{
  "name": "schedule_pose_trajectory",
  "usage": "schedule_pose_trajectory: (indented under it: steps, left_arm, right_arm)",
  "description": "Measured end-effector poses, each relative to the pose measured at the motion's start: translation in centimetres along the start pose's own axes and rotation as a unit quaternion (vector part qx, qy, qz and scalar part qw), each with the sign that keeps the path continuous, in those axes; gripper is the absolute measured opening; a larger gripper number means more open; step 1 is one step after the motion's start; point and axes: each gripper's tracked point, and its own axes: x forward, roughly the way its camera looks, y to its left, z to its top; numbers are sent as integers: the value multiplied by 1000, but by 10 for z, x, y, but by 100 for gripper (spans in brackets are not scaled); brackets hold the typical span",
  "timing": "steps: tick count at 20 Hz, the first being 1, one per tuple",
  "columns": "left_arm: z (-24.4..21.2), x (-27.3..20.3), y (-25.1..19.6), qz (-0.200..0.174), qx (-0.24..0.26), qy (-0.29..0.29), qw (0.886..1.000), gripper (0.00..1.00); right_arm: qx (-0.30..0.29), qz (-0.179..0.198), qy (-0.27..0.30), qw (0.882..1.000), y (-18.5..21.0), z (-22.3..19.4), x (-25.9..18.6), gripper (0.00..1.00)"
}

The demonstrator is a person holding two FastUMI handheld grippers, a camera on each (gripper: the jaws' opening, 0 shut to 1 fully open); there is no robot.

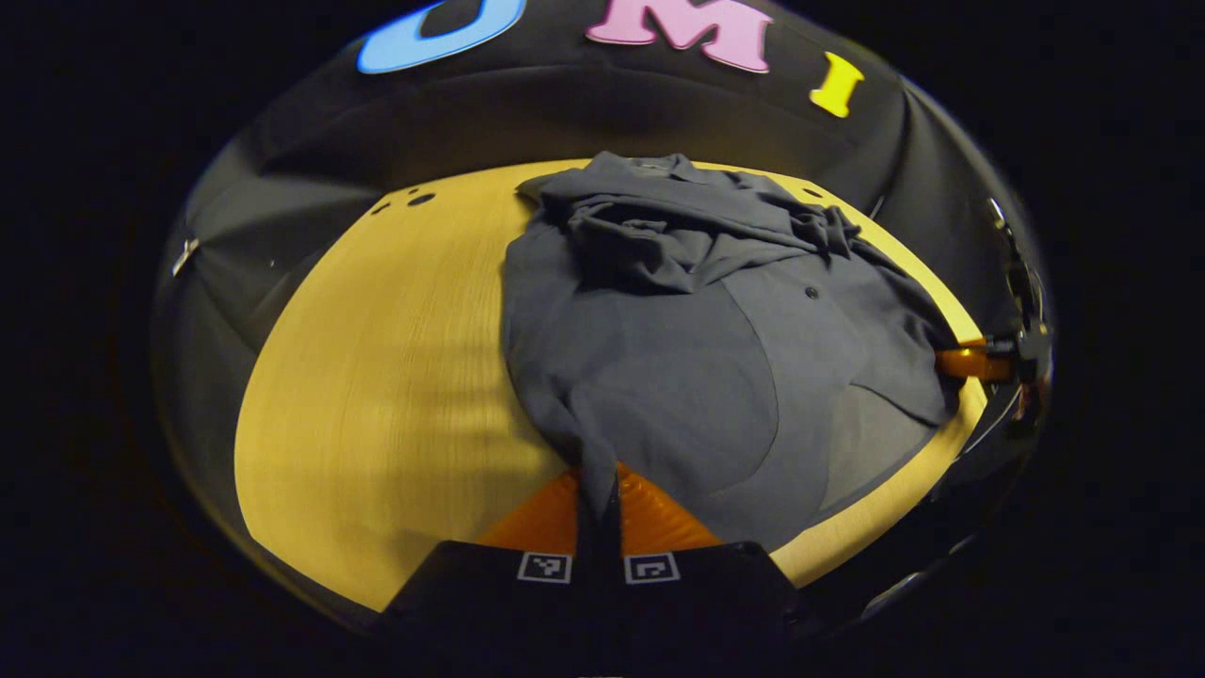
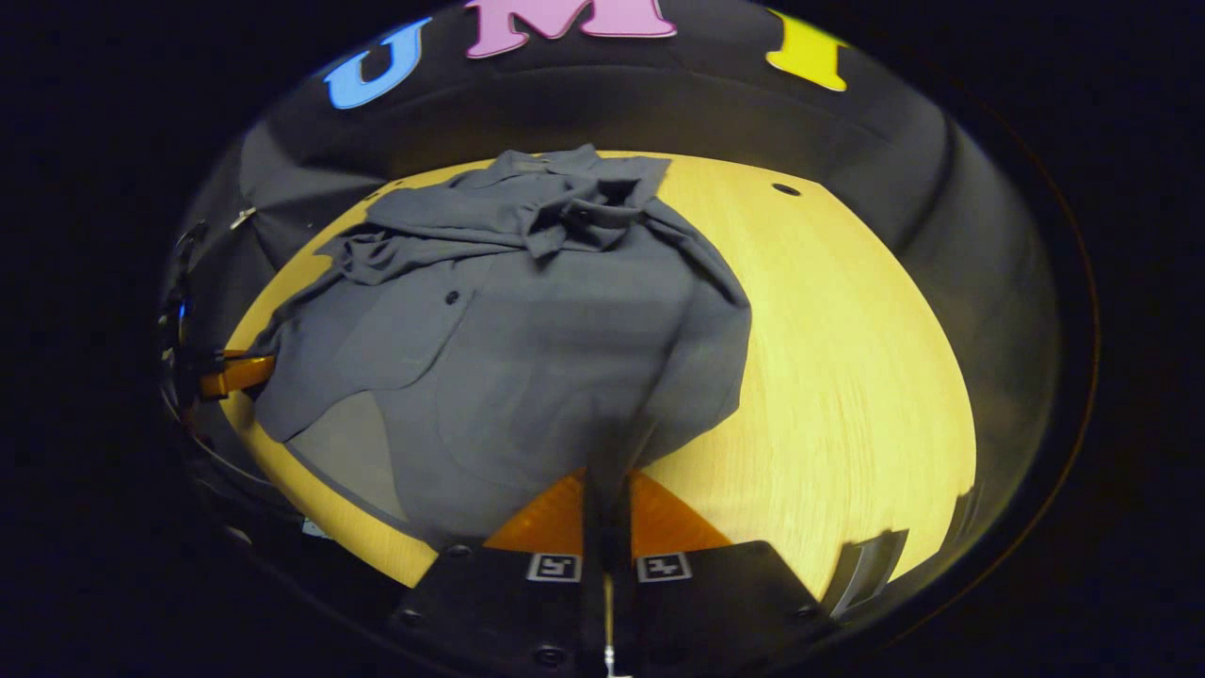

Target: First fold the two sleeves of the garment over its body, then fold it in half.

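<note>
A dark grey button shirt (image 1: 678, 348) lies on the yellow wooden table (image 1: 377, 377), collar at the far side, both sleeves bunched across its chest. In the left gripper view my left gripper (image 1: 599, 490) is shut on the shirt's hem corner, cloth pulled up between its fingers. In the right gripper view my right gripper (image 2: 605, 494) is shut on the other hem corner of the shirt (image 2: 527, 348), lifted the same way. The right gripper (image 1: 979, 363) also shows at the far right of the left gripper view, and the left gripper (image 2: 235, 374) at the far left of the right gripper view.
The table (image 2: 847, 358) has bare wood to either side of the shirt. Small round holes (image 1: 419, 199) sit near its far corners. The black booth cloth rises close behind the table's far edge.
</note>
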Motion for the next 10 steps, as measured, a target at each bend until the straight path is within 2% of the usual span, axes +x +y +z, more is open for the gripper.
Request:
schedule_pose_trajectory:
  steps: [5,10]
  left_arm:
    - [-30,-25,3,-26,-1,45,999,6]
    - [-70,-61,-7,-53,-49,79,994,6]
  right_arm:
    - [16,23,16,999,9,-25,-30,6]
    - [32,42,39,998,14,-62,-67,6]
